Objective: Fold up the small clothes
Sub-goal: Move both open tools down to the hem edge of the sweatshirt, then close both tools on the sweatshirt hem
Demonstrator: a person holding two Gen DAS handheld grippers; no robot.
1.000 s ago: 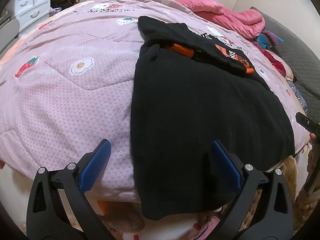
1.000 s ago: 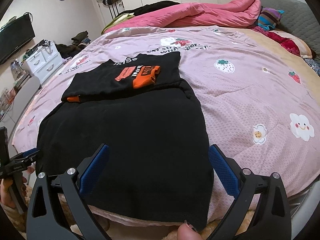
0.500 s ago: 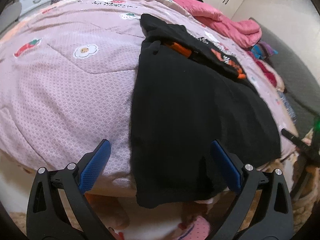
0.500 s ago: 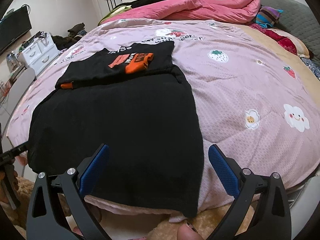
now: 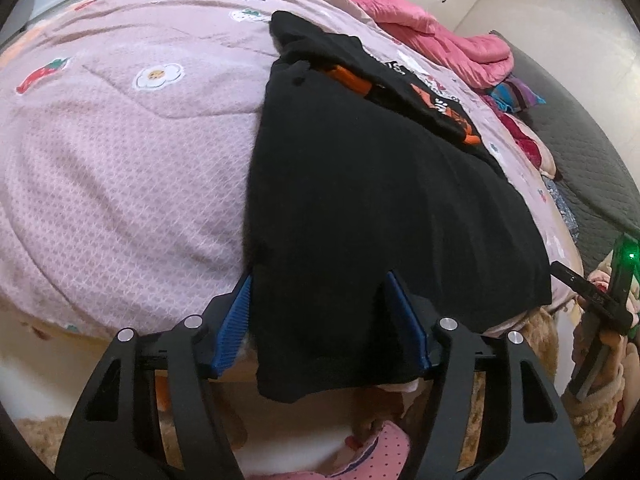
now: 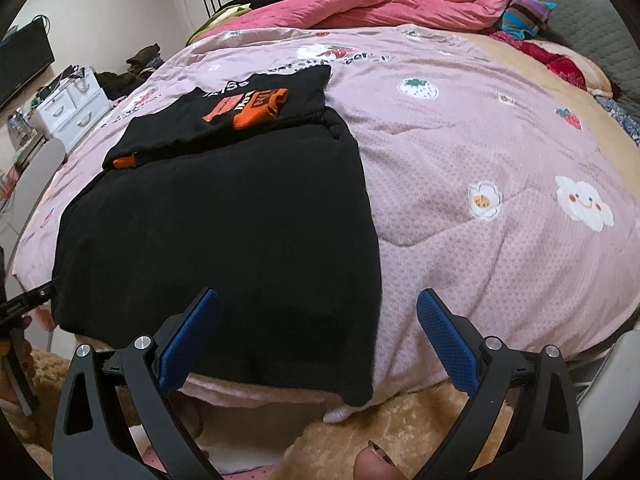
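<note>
A black garment [image 5: 372,184] [image 6: 224,232] lies flat on the pink quilt [image 5: 120,168], its near hem hanging over the bed edge. A folded black piece with orange patches [image 6: 256,108] lies across its far end. My left gripper [image 5: 320,300] is open, its blue pads either side of the garment's near left hem corner, the cloth between the jaws. My right gripper [image 6: 318,320] is open, just in front of the near right hem corner, and holds nothing.
A pink duvet [image 6: 380,4] is heaped at the far side of the bed. White drawers [image 6: 68,108] stand far left. A tan fluffy rug [image 6: 400,428] covers the floor below the bed edge. The other gripper shows at the right edge of the left wrist view [image 5: 600,300].
Both grippers moved forward and down toward the near hem. The left jaws narrowed and now straddle the hem corner. The right gripper came closer to the right corner, still wide open.
</note>
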